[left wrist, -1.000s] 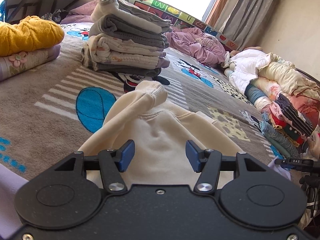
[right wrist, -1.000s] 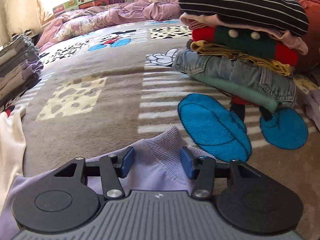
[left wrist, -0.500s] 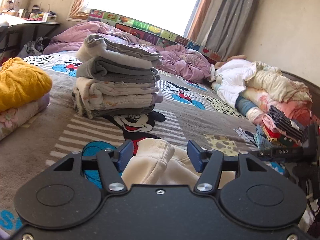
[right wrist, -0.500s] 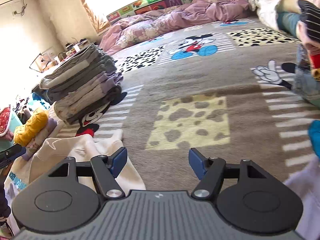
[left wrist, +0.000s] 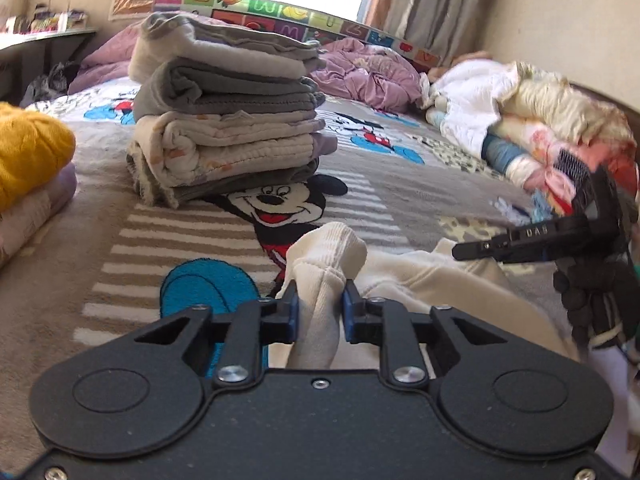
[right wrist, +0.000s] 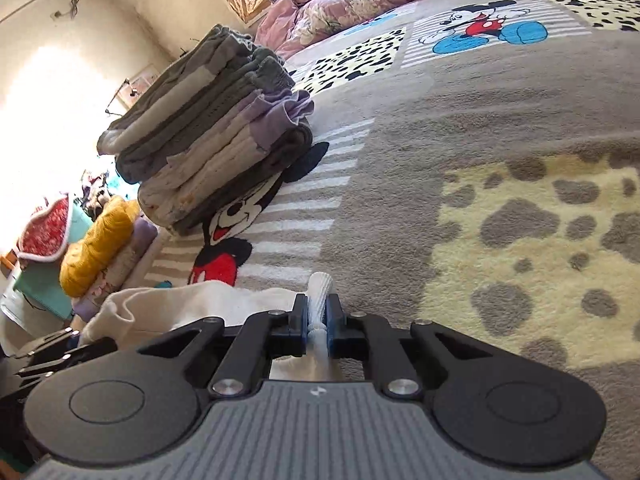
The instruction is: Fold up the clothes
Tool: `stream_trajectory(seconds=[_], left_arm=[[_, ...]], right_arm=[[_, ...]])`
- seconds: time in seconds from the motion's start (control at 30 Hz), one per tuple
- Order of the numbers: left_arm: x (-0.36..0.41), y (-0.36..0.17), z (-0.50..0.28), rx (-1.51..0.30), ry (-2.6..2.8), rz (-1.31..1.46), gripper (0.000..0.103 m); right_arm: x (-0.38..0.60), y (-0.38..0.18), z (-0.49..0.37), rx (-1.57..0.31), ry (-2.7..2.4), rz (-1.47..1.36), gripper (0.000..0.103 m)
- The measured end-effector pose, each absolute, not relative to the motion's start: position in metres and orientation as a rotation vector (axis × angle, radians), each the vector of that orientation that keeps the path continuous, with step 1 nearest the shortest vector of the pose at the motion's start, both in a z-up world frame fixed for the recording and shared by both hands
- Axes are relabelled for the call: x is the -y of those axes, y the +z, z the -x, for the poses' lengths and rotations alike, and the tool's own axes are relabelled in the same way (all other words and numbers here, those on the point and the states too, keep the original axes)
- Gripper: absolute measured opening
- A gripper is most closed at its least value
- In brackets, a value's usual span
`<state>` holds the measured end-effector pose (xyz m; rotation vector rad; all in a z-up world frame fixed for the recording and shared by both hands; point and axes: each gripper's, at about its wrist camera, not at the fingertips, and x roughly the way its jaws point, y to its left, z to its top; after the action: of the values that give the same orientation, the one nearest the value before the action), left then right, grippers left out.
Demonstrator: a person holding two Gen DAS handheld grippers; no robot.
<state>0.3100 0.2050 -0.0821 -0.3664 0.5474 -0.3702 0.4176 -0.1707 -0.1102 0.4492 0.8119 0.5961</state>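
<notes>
On the blanket [left wrist: 100,184], the folded stack [left wrist: 224,128] stands behind the sweatshirt [left wrist: 420,280], with the sweater pile [left wrist: 28,160] at its left and the unfolded heap [left wrist: 540,132] at right.

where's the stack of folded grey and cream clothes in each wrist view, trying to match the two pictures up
Left wrist view: the folded stack stands upper left of centre, upright, beyond the left gripper closing on the cream sweatshirt.
Right wrist view: the same stack sits at upper left, tilted by the camera's angle.
Shared landmark: the Mickey Mouse face on the blanket, at the foot of the stack.
</notes>
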Motion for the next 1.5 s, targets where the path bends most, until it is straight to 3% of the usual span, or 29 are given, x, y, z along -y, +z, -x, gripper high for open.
stream_trajectory(seconds=[0.13, 0.27, 0.33, 0.43, 0.47, 0.5, 0.53, 0.57, 0.6, 0.77, 1.03, 1.17, 1.33, 1.43, 1.5], left_arm=[[-0.241, -0.092, -0.327, -0.53, -0.422, 0.719, 0.012], [-0.26, -0.13, -0.36, -0.697, -0.288, 0.923, 0.017], [-0.265, -0.137, -0.363, -0.73, -0.242, 0.943, 0.017], [-0.264, -0.121, -0.359, -0.687, -0.273, 0.894, 0.054], [-0.262, -0.116, -0.359, -0.673, -0.28, 0.876, 0.054], [-0.26, -0.115, -0.36, -0.672, -0.268, 0.861, 0.052], [-0.256, -0.117, -0.362, -0.683, -0.249, 0.831, 0.026], [-0.252, -0.12, -0.365, -0.699, -0.231, 0.799, 0.015], [-0.253, -0.126, -0.366, -0.705, -0.217, 0.809, 0.015], [-0.283, -0.143, -0.363, -0.665, -0.225, 1.084, 0.014], [-0.292, -0.16, -0.368, -0.721, -0.176, 1.207, 0.018], [-0.287, -0.116, -0.355, -0.609, -0.075, 0.935, 0.026], [-0.238, -0.07, -0.35, -0.519, -0.289, 0.511, 0.026], [-0.22, -0.091, -0.371, -0.661, -0.175, 0.412, 0.026], [-0.225, -0.114, -0.384, -0.718, -0.091, 0.42, 0.011]], right_arm=[[0.217, -0.09, -0.403, -0.654, 0.568, -0.619, 0.011], [0.238, -0.102, -0.419, -0.682, 0.482, -0.588, 0.012], [0.234, -0.122, -0.434, -0.796, 0.43, -0.553, 0.02], [0.23, -0.129, -0.435, -0.825, 0.462, -0.558, 0.044], [0.229, -0.13, -0.435, -0.831, 0.48, -0.555, 0.06], [0.227, -0.131, -0.434, -0.838, 0.498, -0.552, 0.061], [0.225, -0.132, -0.434, -0.844, 0.516, -0.549, 0.058], [0.224, -0.133, -0.434, -0.851, 0.534, -0.545, 0.031], [0.222, -0.134, -0.433, -0.858, 0.553, -0.542, 0.009], [0.23, -0.122, -0.432, -0.775, 0.523, -0.6, 0.009], [0.241, -0.143, -0.434, -0.785, 0.455, -0.667, 0.009], [0.232, -0.129, -0.432, -0.778, 0.445, -0.582, 0.028], [0.21, -0.09, -0.41, -0.602, 0.455, -0.334, 0.029], [0.187, -0.093, -0.413, -0.63, 0.501, -0.227, 0.026], [0.176, -0.115, -0.432, -0.764, 0.428, -0.169, 0.027]])
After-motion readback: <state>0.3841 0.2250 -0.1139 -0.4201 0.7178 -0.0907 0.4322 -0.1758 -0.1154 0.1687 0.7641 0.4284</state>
